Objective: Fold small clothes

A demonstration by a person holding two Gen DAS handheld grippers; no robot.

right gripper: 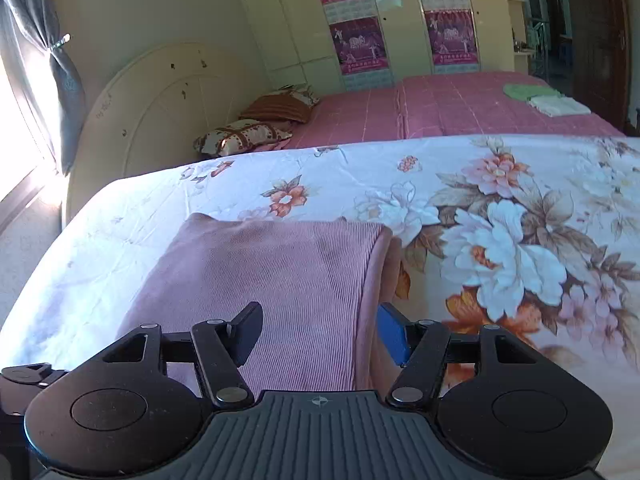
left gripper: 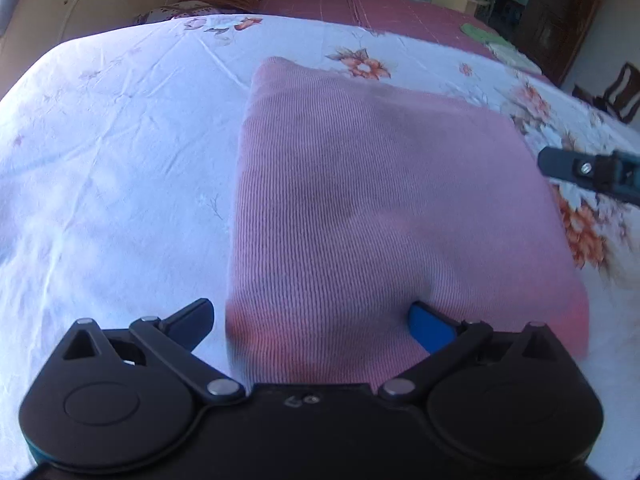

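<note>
A folded pink ribbed knit garment point(left gripper: 380, 208) lies flat on the white floral bedsheet point(left gripper: 120, 160). My left gripper point(left gripper: 312, 322) is open just above the garment's near edge, its fingers apart on either side of that edge. My right gripper point(right gripper: 320, 332) is open over the garment point(right gripper: 288, 272) near its right folded edge, holding nothing. A finger of the right gripper point(left gripper: 576, 168) shows at the right of the left wrist view, beside the garment's right edge.
A second bed with a pink cover point(right gripper: 460, 108) stands behind, with pillows point(right gripper: 248, 134) at its head and folded green and white cloths point(right gripper: 548, 102) on it. Wardrobes point(right gripper: 360, 20) line the back wall. A window with a curtain point(right gripper: 36, 60) is at the left.
</note>
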